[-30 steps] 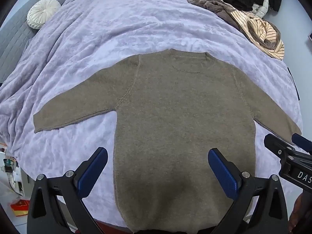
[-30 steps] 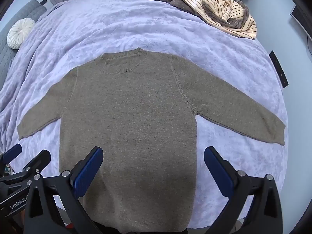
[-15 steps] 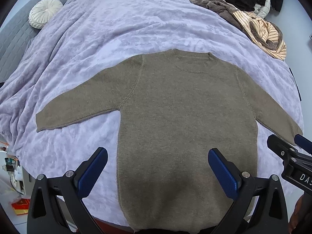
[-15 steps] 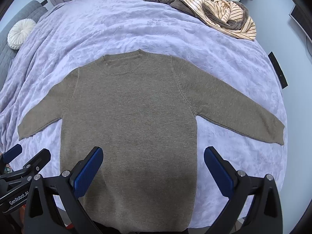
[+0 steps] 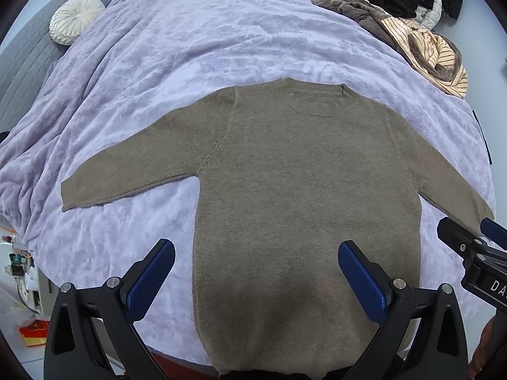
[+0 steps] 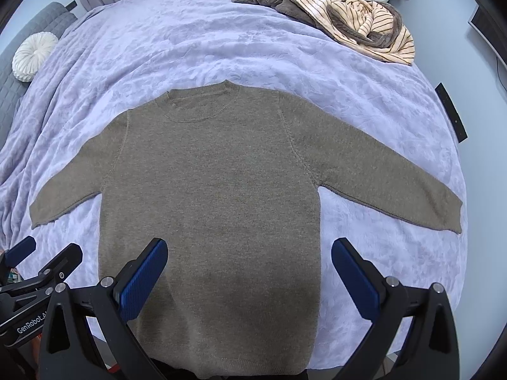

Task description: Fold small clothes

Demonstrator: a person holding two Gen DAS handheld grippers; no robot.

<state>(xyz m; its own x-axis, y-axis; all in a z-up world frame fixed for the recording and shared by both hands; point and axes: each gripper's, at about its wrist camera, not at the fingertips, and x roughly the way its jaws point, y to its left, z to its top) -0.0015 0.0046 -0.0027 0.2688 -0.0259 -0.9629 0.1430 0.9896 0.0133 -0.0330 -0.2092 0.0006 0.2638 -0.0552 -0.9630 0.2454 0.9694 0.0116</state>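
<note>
One brown sweater (image 5: 304, 196) lies flat between two open grippers (image 5: 256, 269).

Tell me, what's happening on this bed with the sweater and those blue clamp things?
A person holds a hand-held gripper in each hand above a brown sweater that lies flat on a lilac blanket, sleeves spread out to both sides. The left hand-held gripper and the right hand-held gripper are both open near the hem and grip nothing. No fold has been made yet. A heap of other clothes waits at the far corner.
</note>
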